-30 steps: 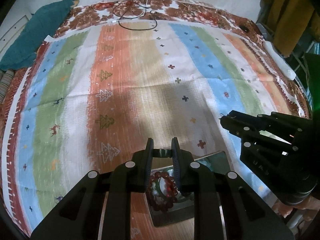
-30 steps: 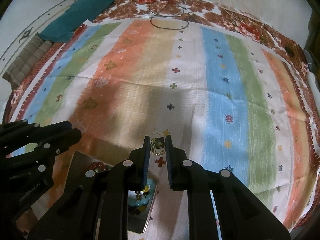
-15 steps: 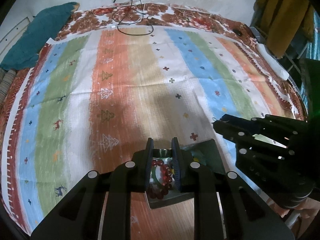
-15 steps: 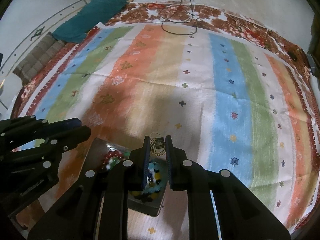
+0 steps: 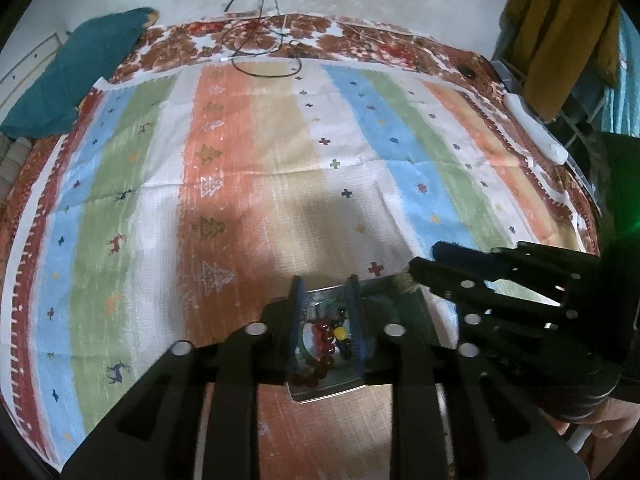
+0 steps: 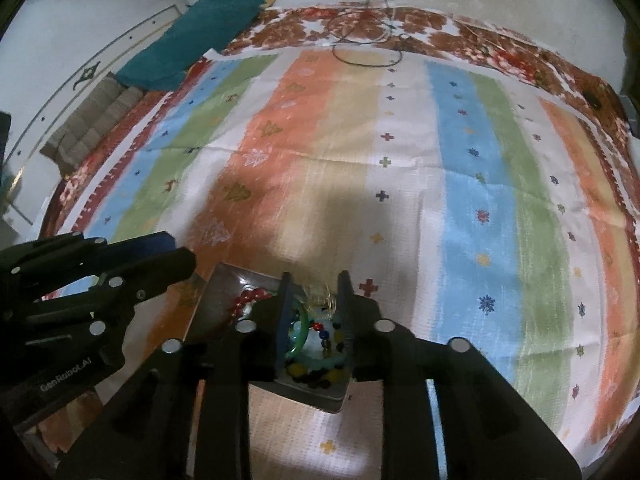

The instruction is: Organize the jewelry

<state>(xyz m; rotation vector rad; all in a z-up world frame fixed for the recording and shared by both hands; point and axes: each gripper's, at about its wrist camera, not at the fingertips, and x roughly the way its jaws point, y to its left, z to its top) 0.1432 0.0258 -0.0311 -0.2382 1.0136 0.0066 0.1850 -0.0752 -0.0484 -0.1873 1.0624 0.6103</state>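
A metal tray (image 6: 224, 300) is lying on the striped rug (image 6: 400, 184), holding a red bead bracelet (image 6: 246, 300), a green bangle (image 6: 300, 334) and a strand of mixed colored beads (image 6: 320, 372). The right gripper (image 6: 312, 300) is hovering over the tray with its fingers standing a little apart, and a thin gold chain (image 6: 324, 298) is showing between their tips; whether the pads are pinching it cannot be told. The left gripper (image 5: 323, 296) is also hanging over the tray (image 5: 328, 394), fingers narrowly apart with nothing visibly clamped, the red bead bracelet (image 5: 324, 344) and a yellow bead (image 5: 340, 334) showing beneath. Only the right wrist view is showing white lettering reading "GenRobot.AI" on the left gripper's (image 6: 132, 276) body; only the left wrist view is showing mustard-yellow cloth (image 5: 560, 36) hanging at the far right. A teal cushion (image 6: 192, 40) and looped black cable (image 6: 360, 44) are lying at the rug's far edge.
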